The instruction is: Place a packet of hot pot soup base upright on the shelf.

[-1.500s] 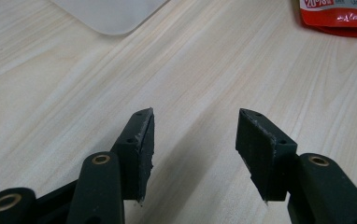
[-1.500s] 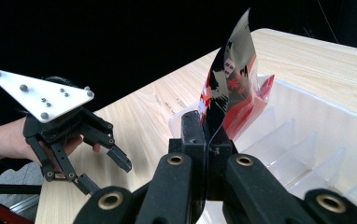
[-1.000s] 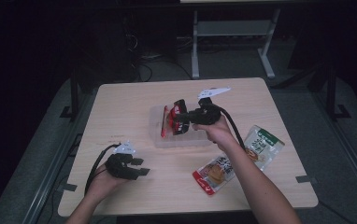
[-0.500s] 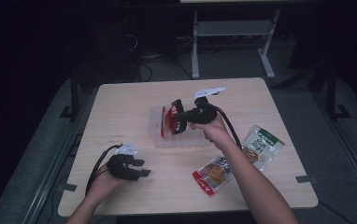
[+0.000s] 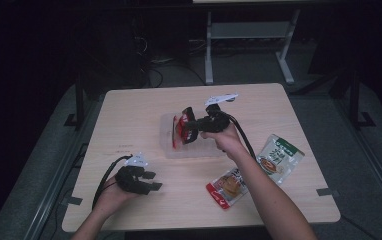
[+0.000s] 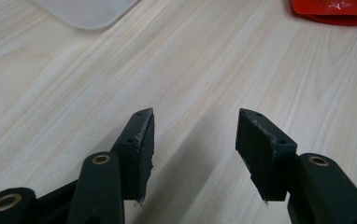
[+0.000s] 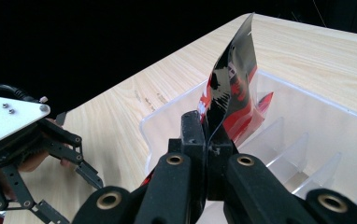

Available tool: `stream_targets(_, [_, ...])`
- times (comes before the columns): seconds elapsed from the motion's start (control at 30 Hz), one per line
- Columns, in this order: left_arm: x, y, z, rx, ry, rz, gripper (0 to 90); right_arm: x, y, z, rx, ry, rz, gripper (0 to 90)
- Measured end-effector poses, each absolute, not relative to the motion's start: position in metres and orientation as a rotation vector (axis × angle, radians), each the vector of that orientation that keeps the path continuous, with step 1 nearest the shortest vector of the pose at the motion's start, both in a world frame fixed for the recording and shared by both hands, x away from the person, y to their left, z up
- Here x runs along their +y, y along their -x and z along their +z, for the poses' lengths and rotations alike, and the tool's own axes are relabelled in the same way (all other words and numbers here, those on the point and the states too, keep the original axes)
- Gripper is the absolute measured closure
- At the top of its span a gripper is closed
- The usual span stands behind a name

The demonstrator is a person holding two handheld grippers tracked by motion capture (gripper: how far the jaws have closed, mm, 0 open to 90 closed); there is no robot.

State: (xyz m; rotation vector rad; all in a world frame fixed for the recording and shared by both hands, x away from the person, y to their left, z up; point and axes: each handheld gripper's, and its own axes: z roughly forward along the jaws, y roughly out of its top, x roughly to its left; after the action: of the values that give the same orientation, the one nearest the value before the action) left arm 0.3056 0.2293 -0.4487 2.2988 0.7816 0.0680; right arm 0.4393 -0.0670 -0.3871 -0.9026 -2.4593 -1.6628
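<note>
A glossy red-black packet (image 7: pixel 230 79), seemingly foil, is clamped by the right gripper (image 7: pixel 208 140) over a clear ribbed bin (image 7: pixel 307 140); the left gripper (image 6: pixel 193 140) is held wide.

Dim lab: bare worktable (image 5: pixel 129 120), floor cables (image 5: pixel 154 65).

Right gripper (image 5: pixel 189 131) tilted red-black packet (image 5: pixel 180 131) lower into tray (image 5: pixel 194 150).

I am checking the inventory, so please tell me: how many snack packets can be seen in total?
3: a red-black packet gripped by the right gripper over the clear tray; a red packet on the table's near side; a green-white packet near the right edge. The tray may hide more.
</note>
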Motion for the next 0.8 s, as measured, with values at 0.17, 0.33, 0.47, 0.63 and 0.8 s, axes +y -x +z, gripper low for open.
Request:
stream_targets(0.17, [0.229,-0.306,-0.449,0.780,-2.300,0.063,46.8,-0.065,-0.441,-0.389,-2.458,0.912,-1.659,88.4])
stream_targets(0.33, [0.229,-0.306,-0.450,0.767,-2.311,0.062,46.8,-0.061,-0.443,-0.389,-2.467,0.918,-1.629,86.4])
stream_targets(0.47, [0.229,-0.306,-0.449,0.772,-2.308,0.059,46.8,-0.055,-0.444,-0.387,-2.503,0.914,-1.606,85.2])
stream_targets(0.63, [0.228,-0.304,-0.450,0.785,-2.292,0.055,46.8,-0.049,-0.446,-0.389,-2.521,0.914,-1.593,83.0])
stream_targets(0.8, [0.230,-0.305,-0.449,0.776,-2.300,0.062,46.8,-0.047,-0.446,-0.389,-2.520,0.921,-1.591,81.4])
